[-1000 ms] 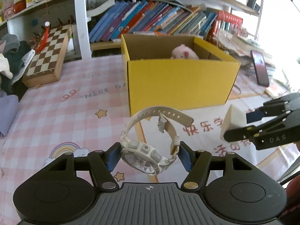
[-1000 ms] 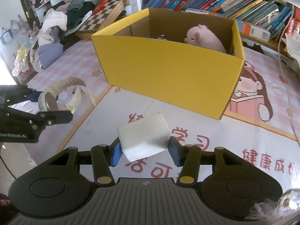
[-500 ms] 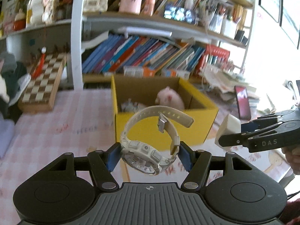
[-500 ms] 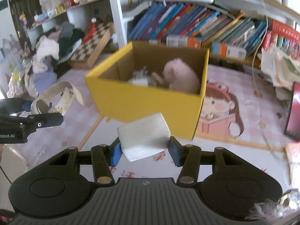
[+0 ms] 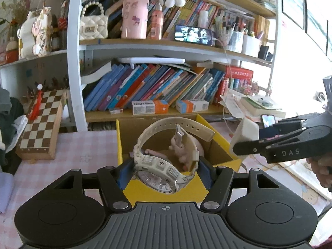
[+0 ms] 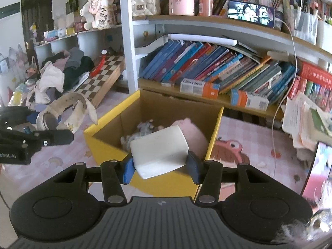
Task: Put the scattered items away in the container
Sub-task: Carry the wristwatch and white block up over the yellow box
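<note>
My left gripper (image 5: 164, 172) is shut on a white wristwatch (image 5: 161, 166) and holds it in the air over the front of the open yellow cardboard box (image 5: 166, 191). My right gripper (image 6: 160, 166) is shut on a white rectangular block (image 6: 159, 151), held above the box's near wall (image 6: 166, 184). A pink plush toy (image 6: 193, 132) and some small items lie inside the box. The right gripper with the block also shows in the left wrist view (image 5: 247, 139), and the left gripper with the watch in the right wrist view (image 6: 51, 124).
A bookshelf (image 5: 157, 87) full of books stands right behind the box. A chessboard box (image 5: 41, 124) lies at the left. Clothes (image 6: 62, 74) are piled at the far left. Papers and a phone (image 6: 315, 170) lie at the right on the pink patterned table cover (image 6: 249, 145).
Both grippers have risen and moved forward with their objects, from in front of the box's outer wall to above its opening. The box interior now shows.
</note>
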Demonstrator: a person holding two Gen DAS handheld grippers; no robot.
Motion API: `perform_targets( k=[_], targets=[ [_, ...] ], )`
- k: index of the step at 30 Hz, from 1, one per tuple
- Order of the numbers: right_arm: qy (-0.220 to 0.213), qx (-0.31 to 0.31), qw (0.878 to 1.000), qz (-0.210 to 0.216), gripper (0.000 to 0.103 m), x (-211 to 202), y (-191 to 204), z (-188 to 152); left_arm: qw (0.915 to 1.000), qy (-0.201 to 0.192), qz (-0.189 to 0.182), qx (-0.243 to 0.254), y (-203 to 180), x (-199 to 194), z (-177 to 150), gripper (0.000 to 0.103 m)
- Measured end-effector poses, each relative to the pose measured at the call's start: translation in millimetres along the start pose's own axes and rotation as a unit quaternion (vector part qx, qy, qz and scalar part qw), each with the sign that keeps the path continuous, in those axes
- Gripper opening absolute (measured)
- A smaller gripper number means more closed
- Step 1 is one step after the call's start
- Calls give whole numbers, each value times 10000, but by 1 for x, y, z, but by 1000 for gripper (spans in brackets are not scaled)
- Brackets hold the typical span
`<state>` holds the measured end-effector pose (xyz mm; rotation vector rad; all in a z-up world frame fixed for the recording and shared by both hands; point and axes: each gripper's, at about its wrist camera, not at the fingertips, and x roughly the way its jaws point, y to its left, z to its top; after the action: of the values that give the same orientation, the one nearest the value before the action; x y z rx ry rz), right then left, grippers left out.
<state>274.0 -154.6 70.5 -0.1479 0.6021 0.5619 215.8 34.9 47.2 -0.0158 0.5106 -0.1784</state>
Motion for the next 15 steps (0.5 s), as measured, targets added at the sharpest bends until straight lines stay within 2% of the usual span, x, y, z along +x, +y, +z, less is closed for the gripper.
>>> perform_targets(
  k=[9,15],
  targets=[
    [175,-656,9977,30,49,50,-5,27,9995,241,103,195,2,49,20,65],
    [692,-508,9961,202,49,92,-16,31,9979,605,165,149,6,86,21,65]
  ],
)
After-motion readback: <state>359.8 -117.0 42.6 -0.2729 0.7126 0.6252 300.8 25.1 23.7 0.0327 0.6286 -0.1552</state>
